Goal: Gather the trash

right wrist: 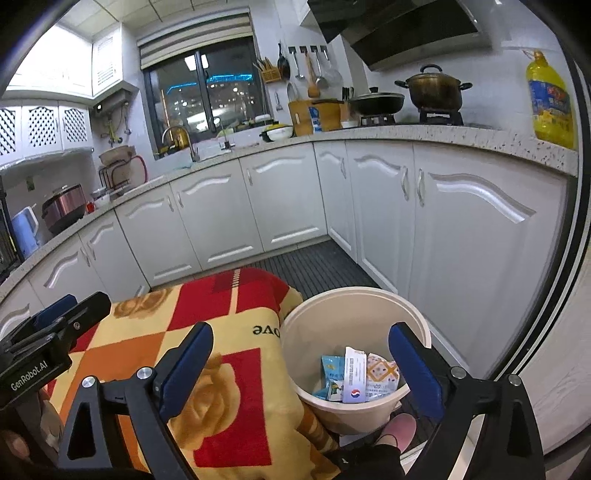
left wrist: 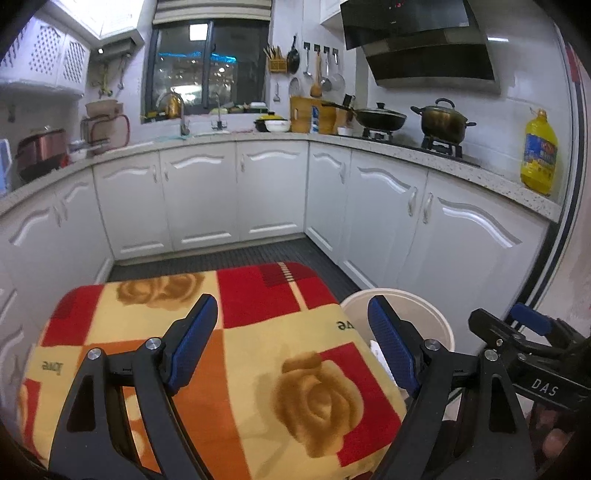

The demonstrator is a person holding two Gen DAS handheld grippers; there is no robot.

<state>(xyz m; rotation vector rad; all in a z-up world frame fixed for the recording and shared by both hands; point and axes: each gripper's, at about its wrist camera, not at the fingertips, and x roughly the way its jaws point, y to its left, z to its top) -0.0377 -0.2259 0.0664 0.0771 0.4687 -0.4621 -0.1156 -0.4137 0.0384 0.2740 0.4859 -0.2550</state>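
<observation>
Both claws are spread and hold nothing. The right claw (right wrist: 301, 373) hangs just above the bin (right wrist: 417, 314), where the trash (right wrist: 354, 373) (three wrappers) lies. The left claw (left wrist: 291, 347) hovers over the blanket (left wrist: 258, 369), beside the bin. No loose trash shows there, so collecting looks finished.

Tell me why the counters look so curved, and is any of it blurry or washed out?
Left wrist view: the fisheye lens bends the countertop and blackens the corners; the ceiling light is blown out. Right wrist view: same bowing, the window reflects lights, but the bucket and its wrappers look sharp.
</observation>
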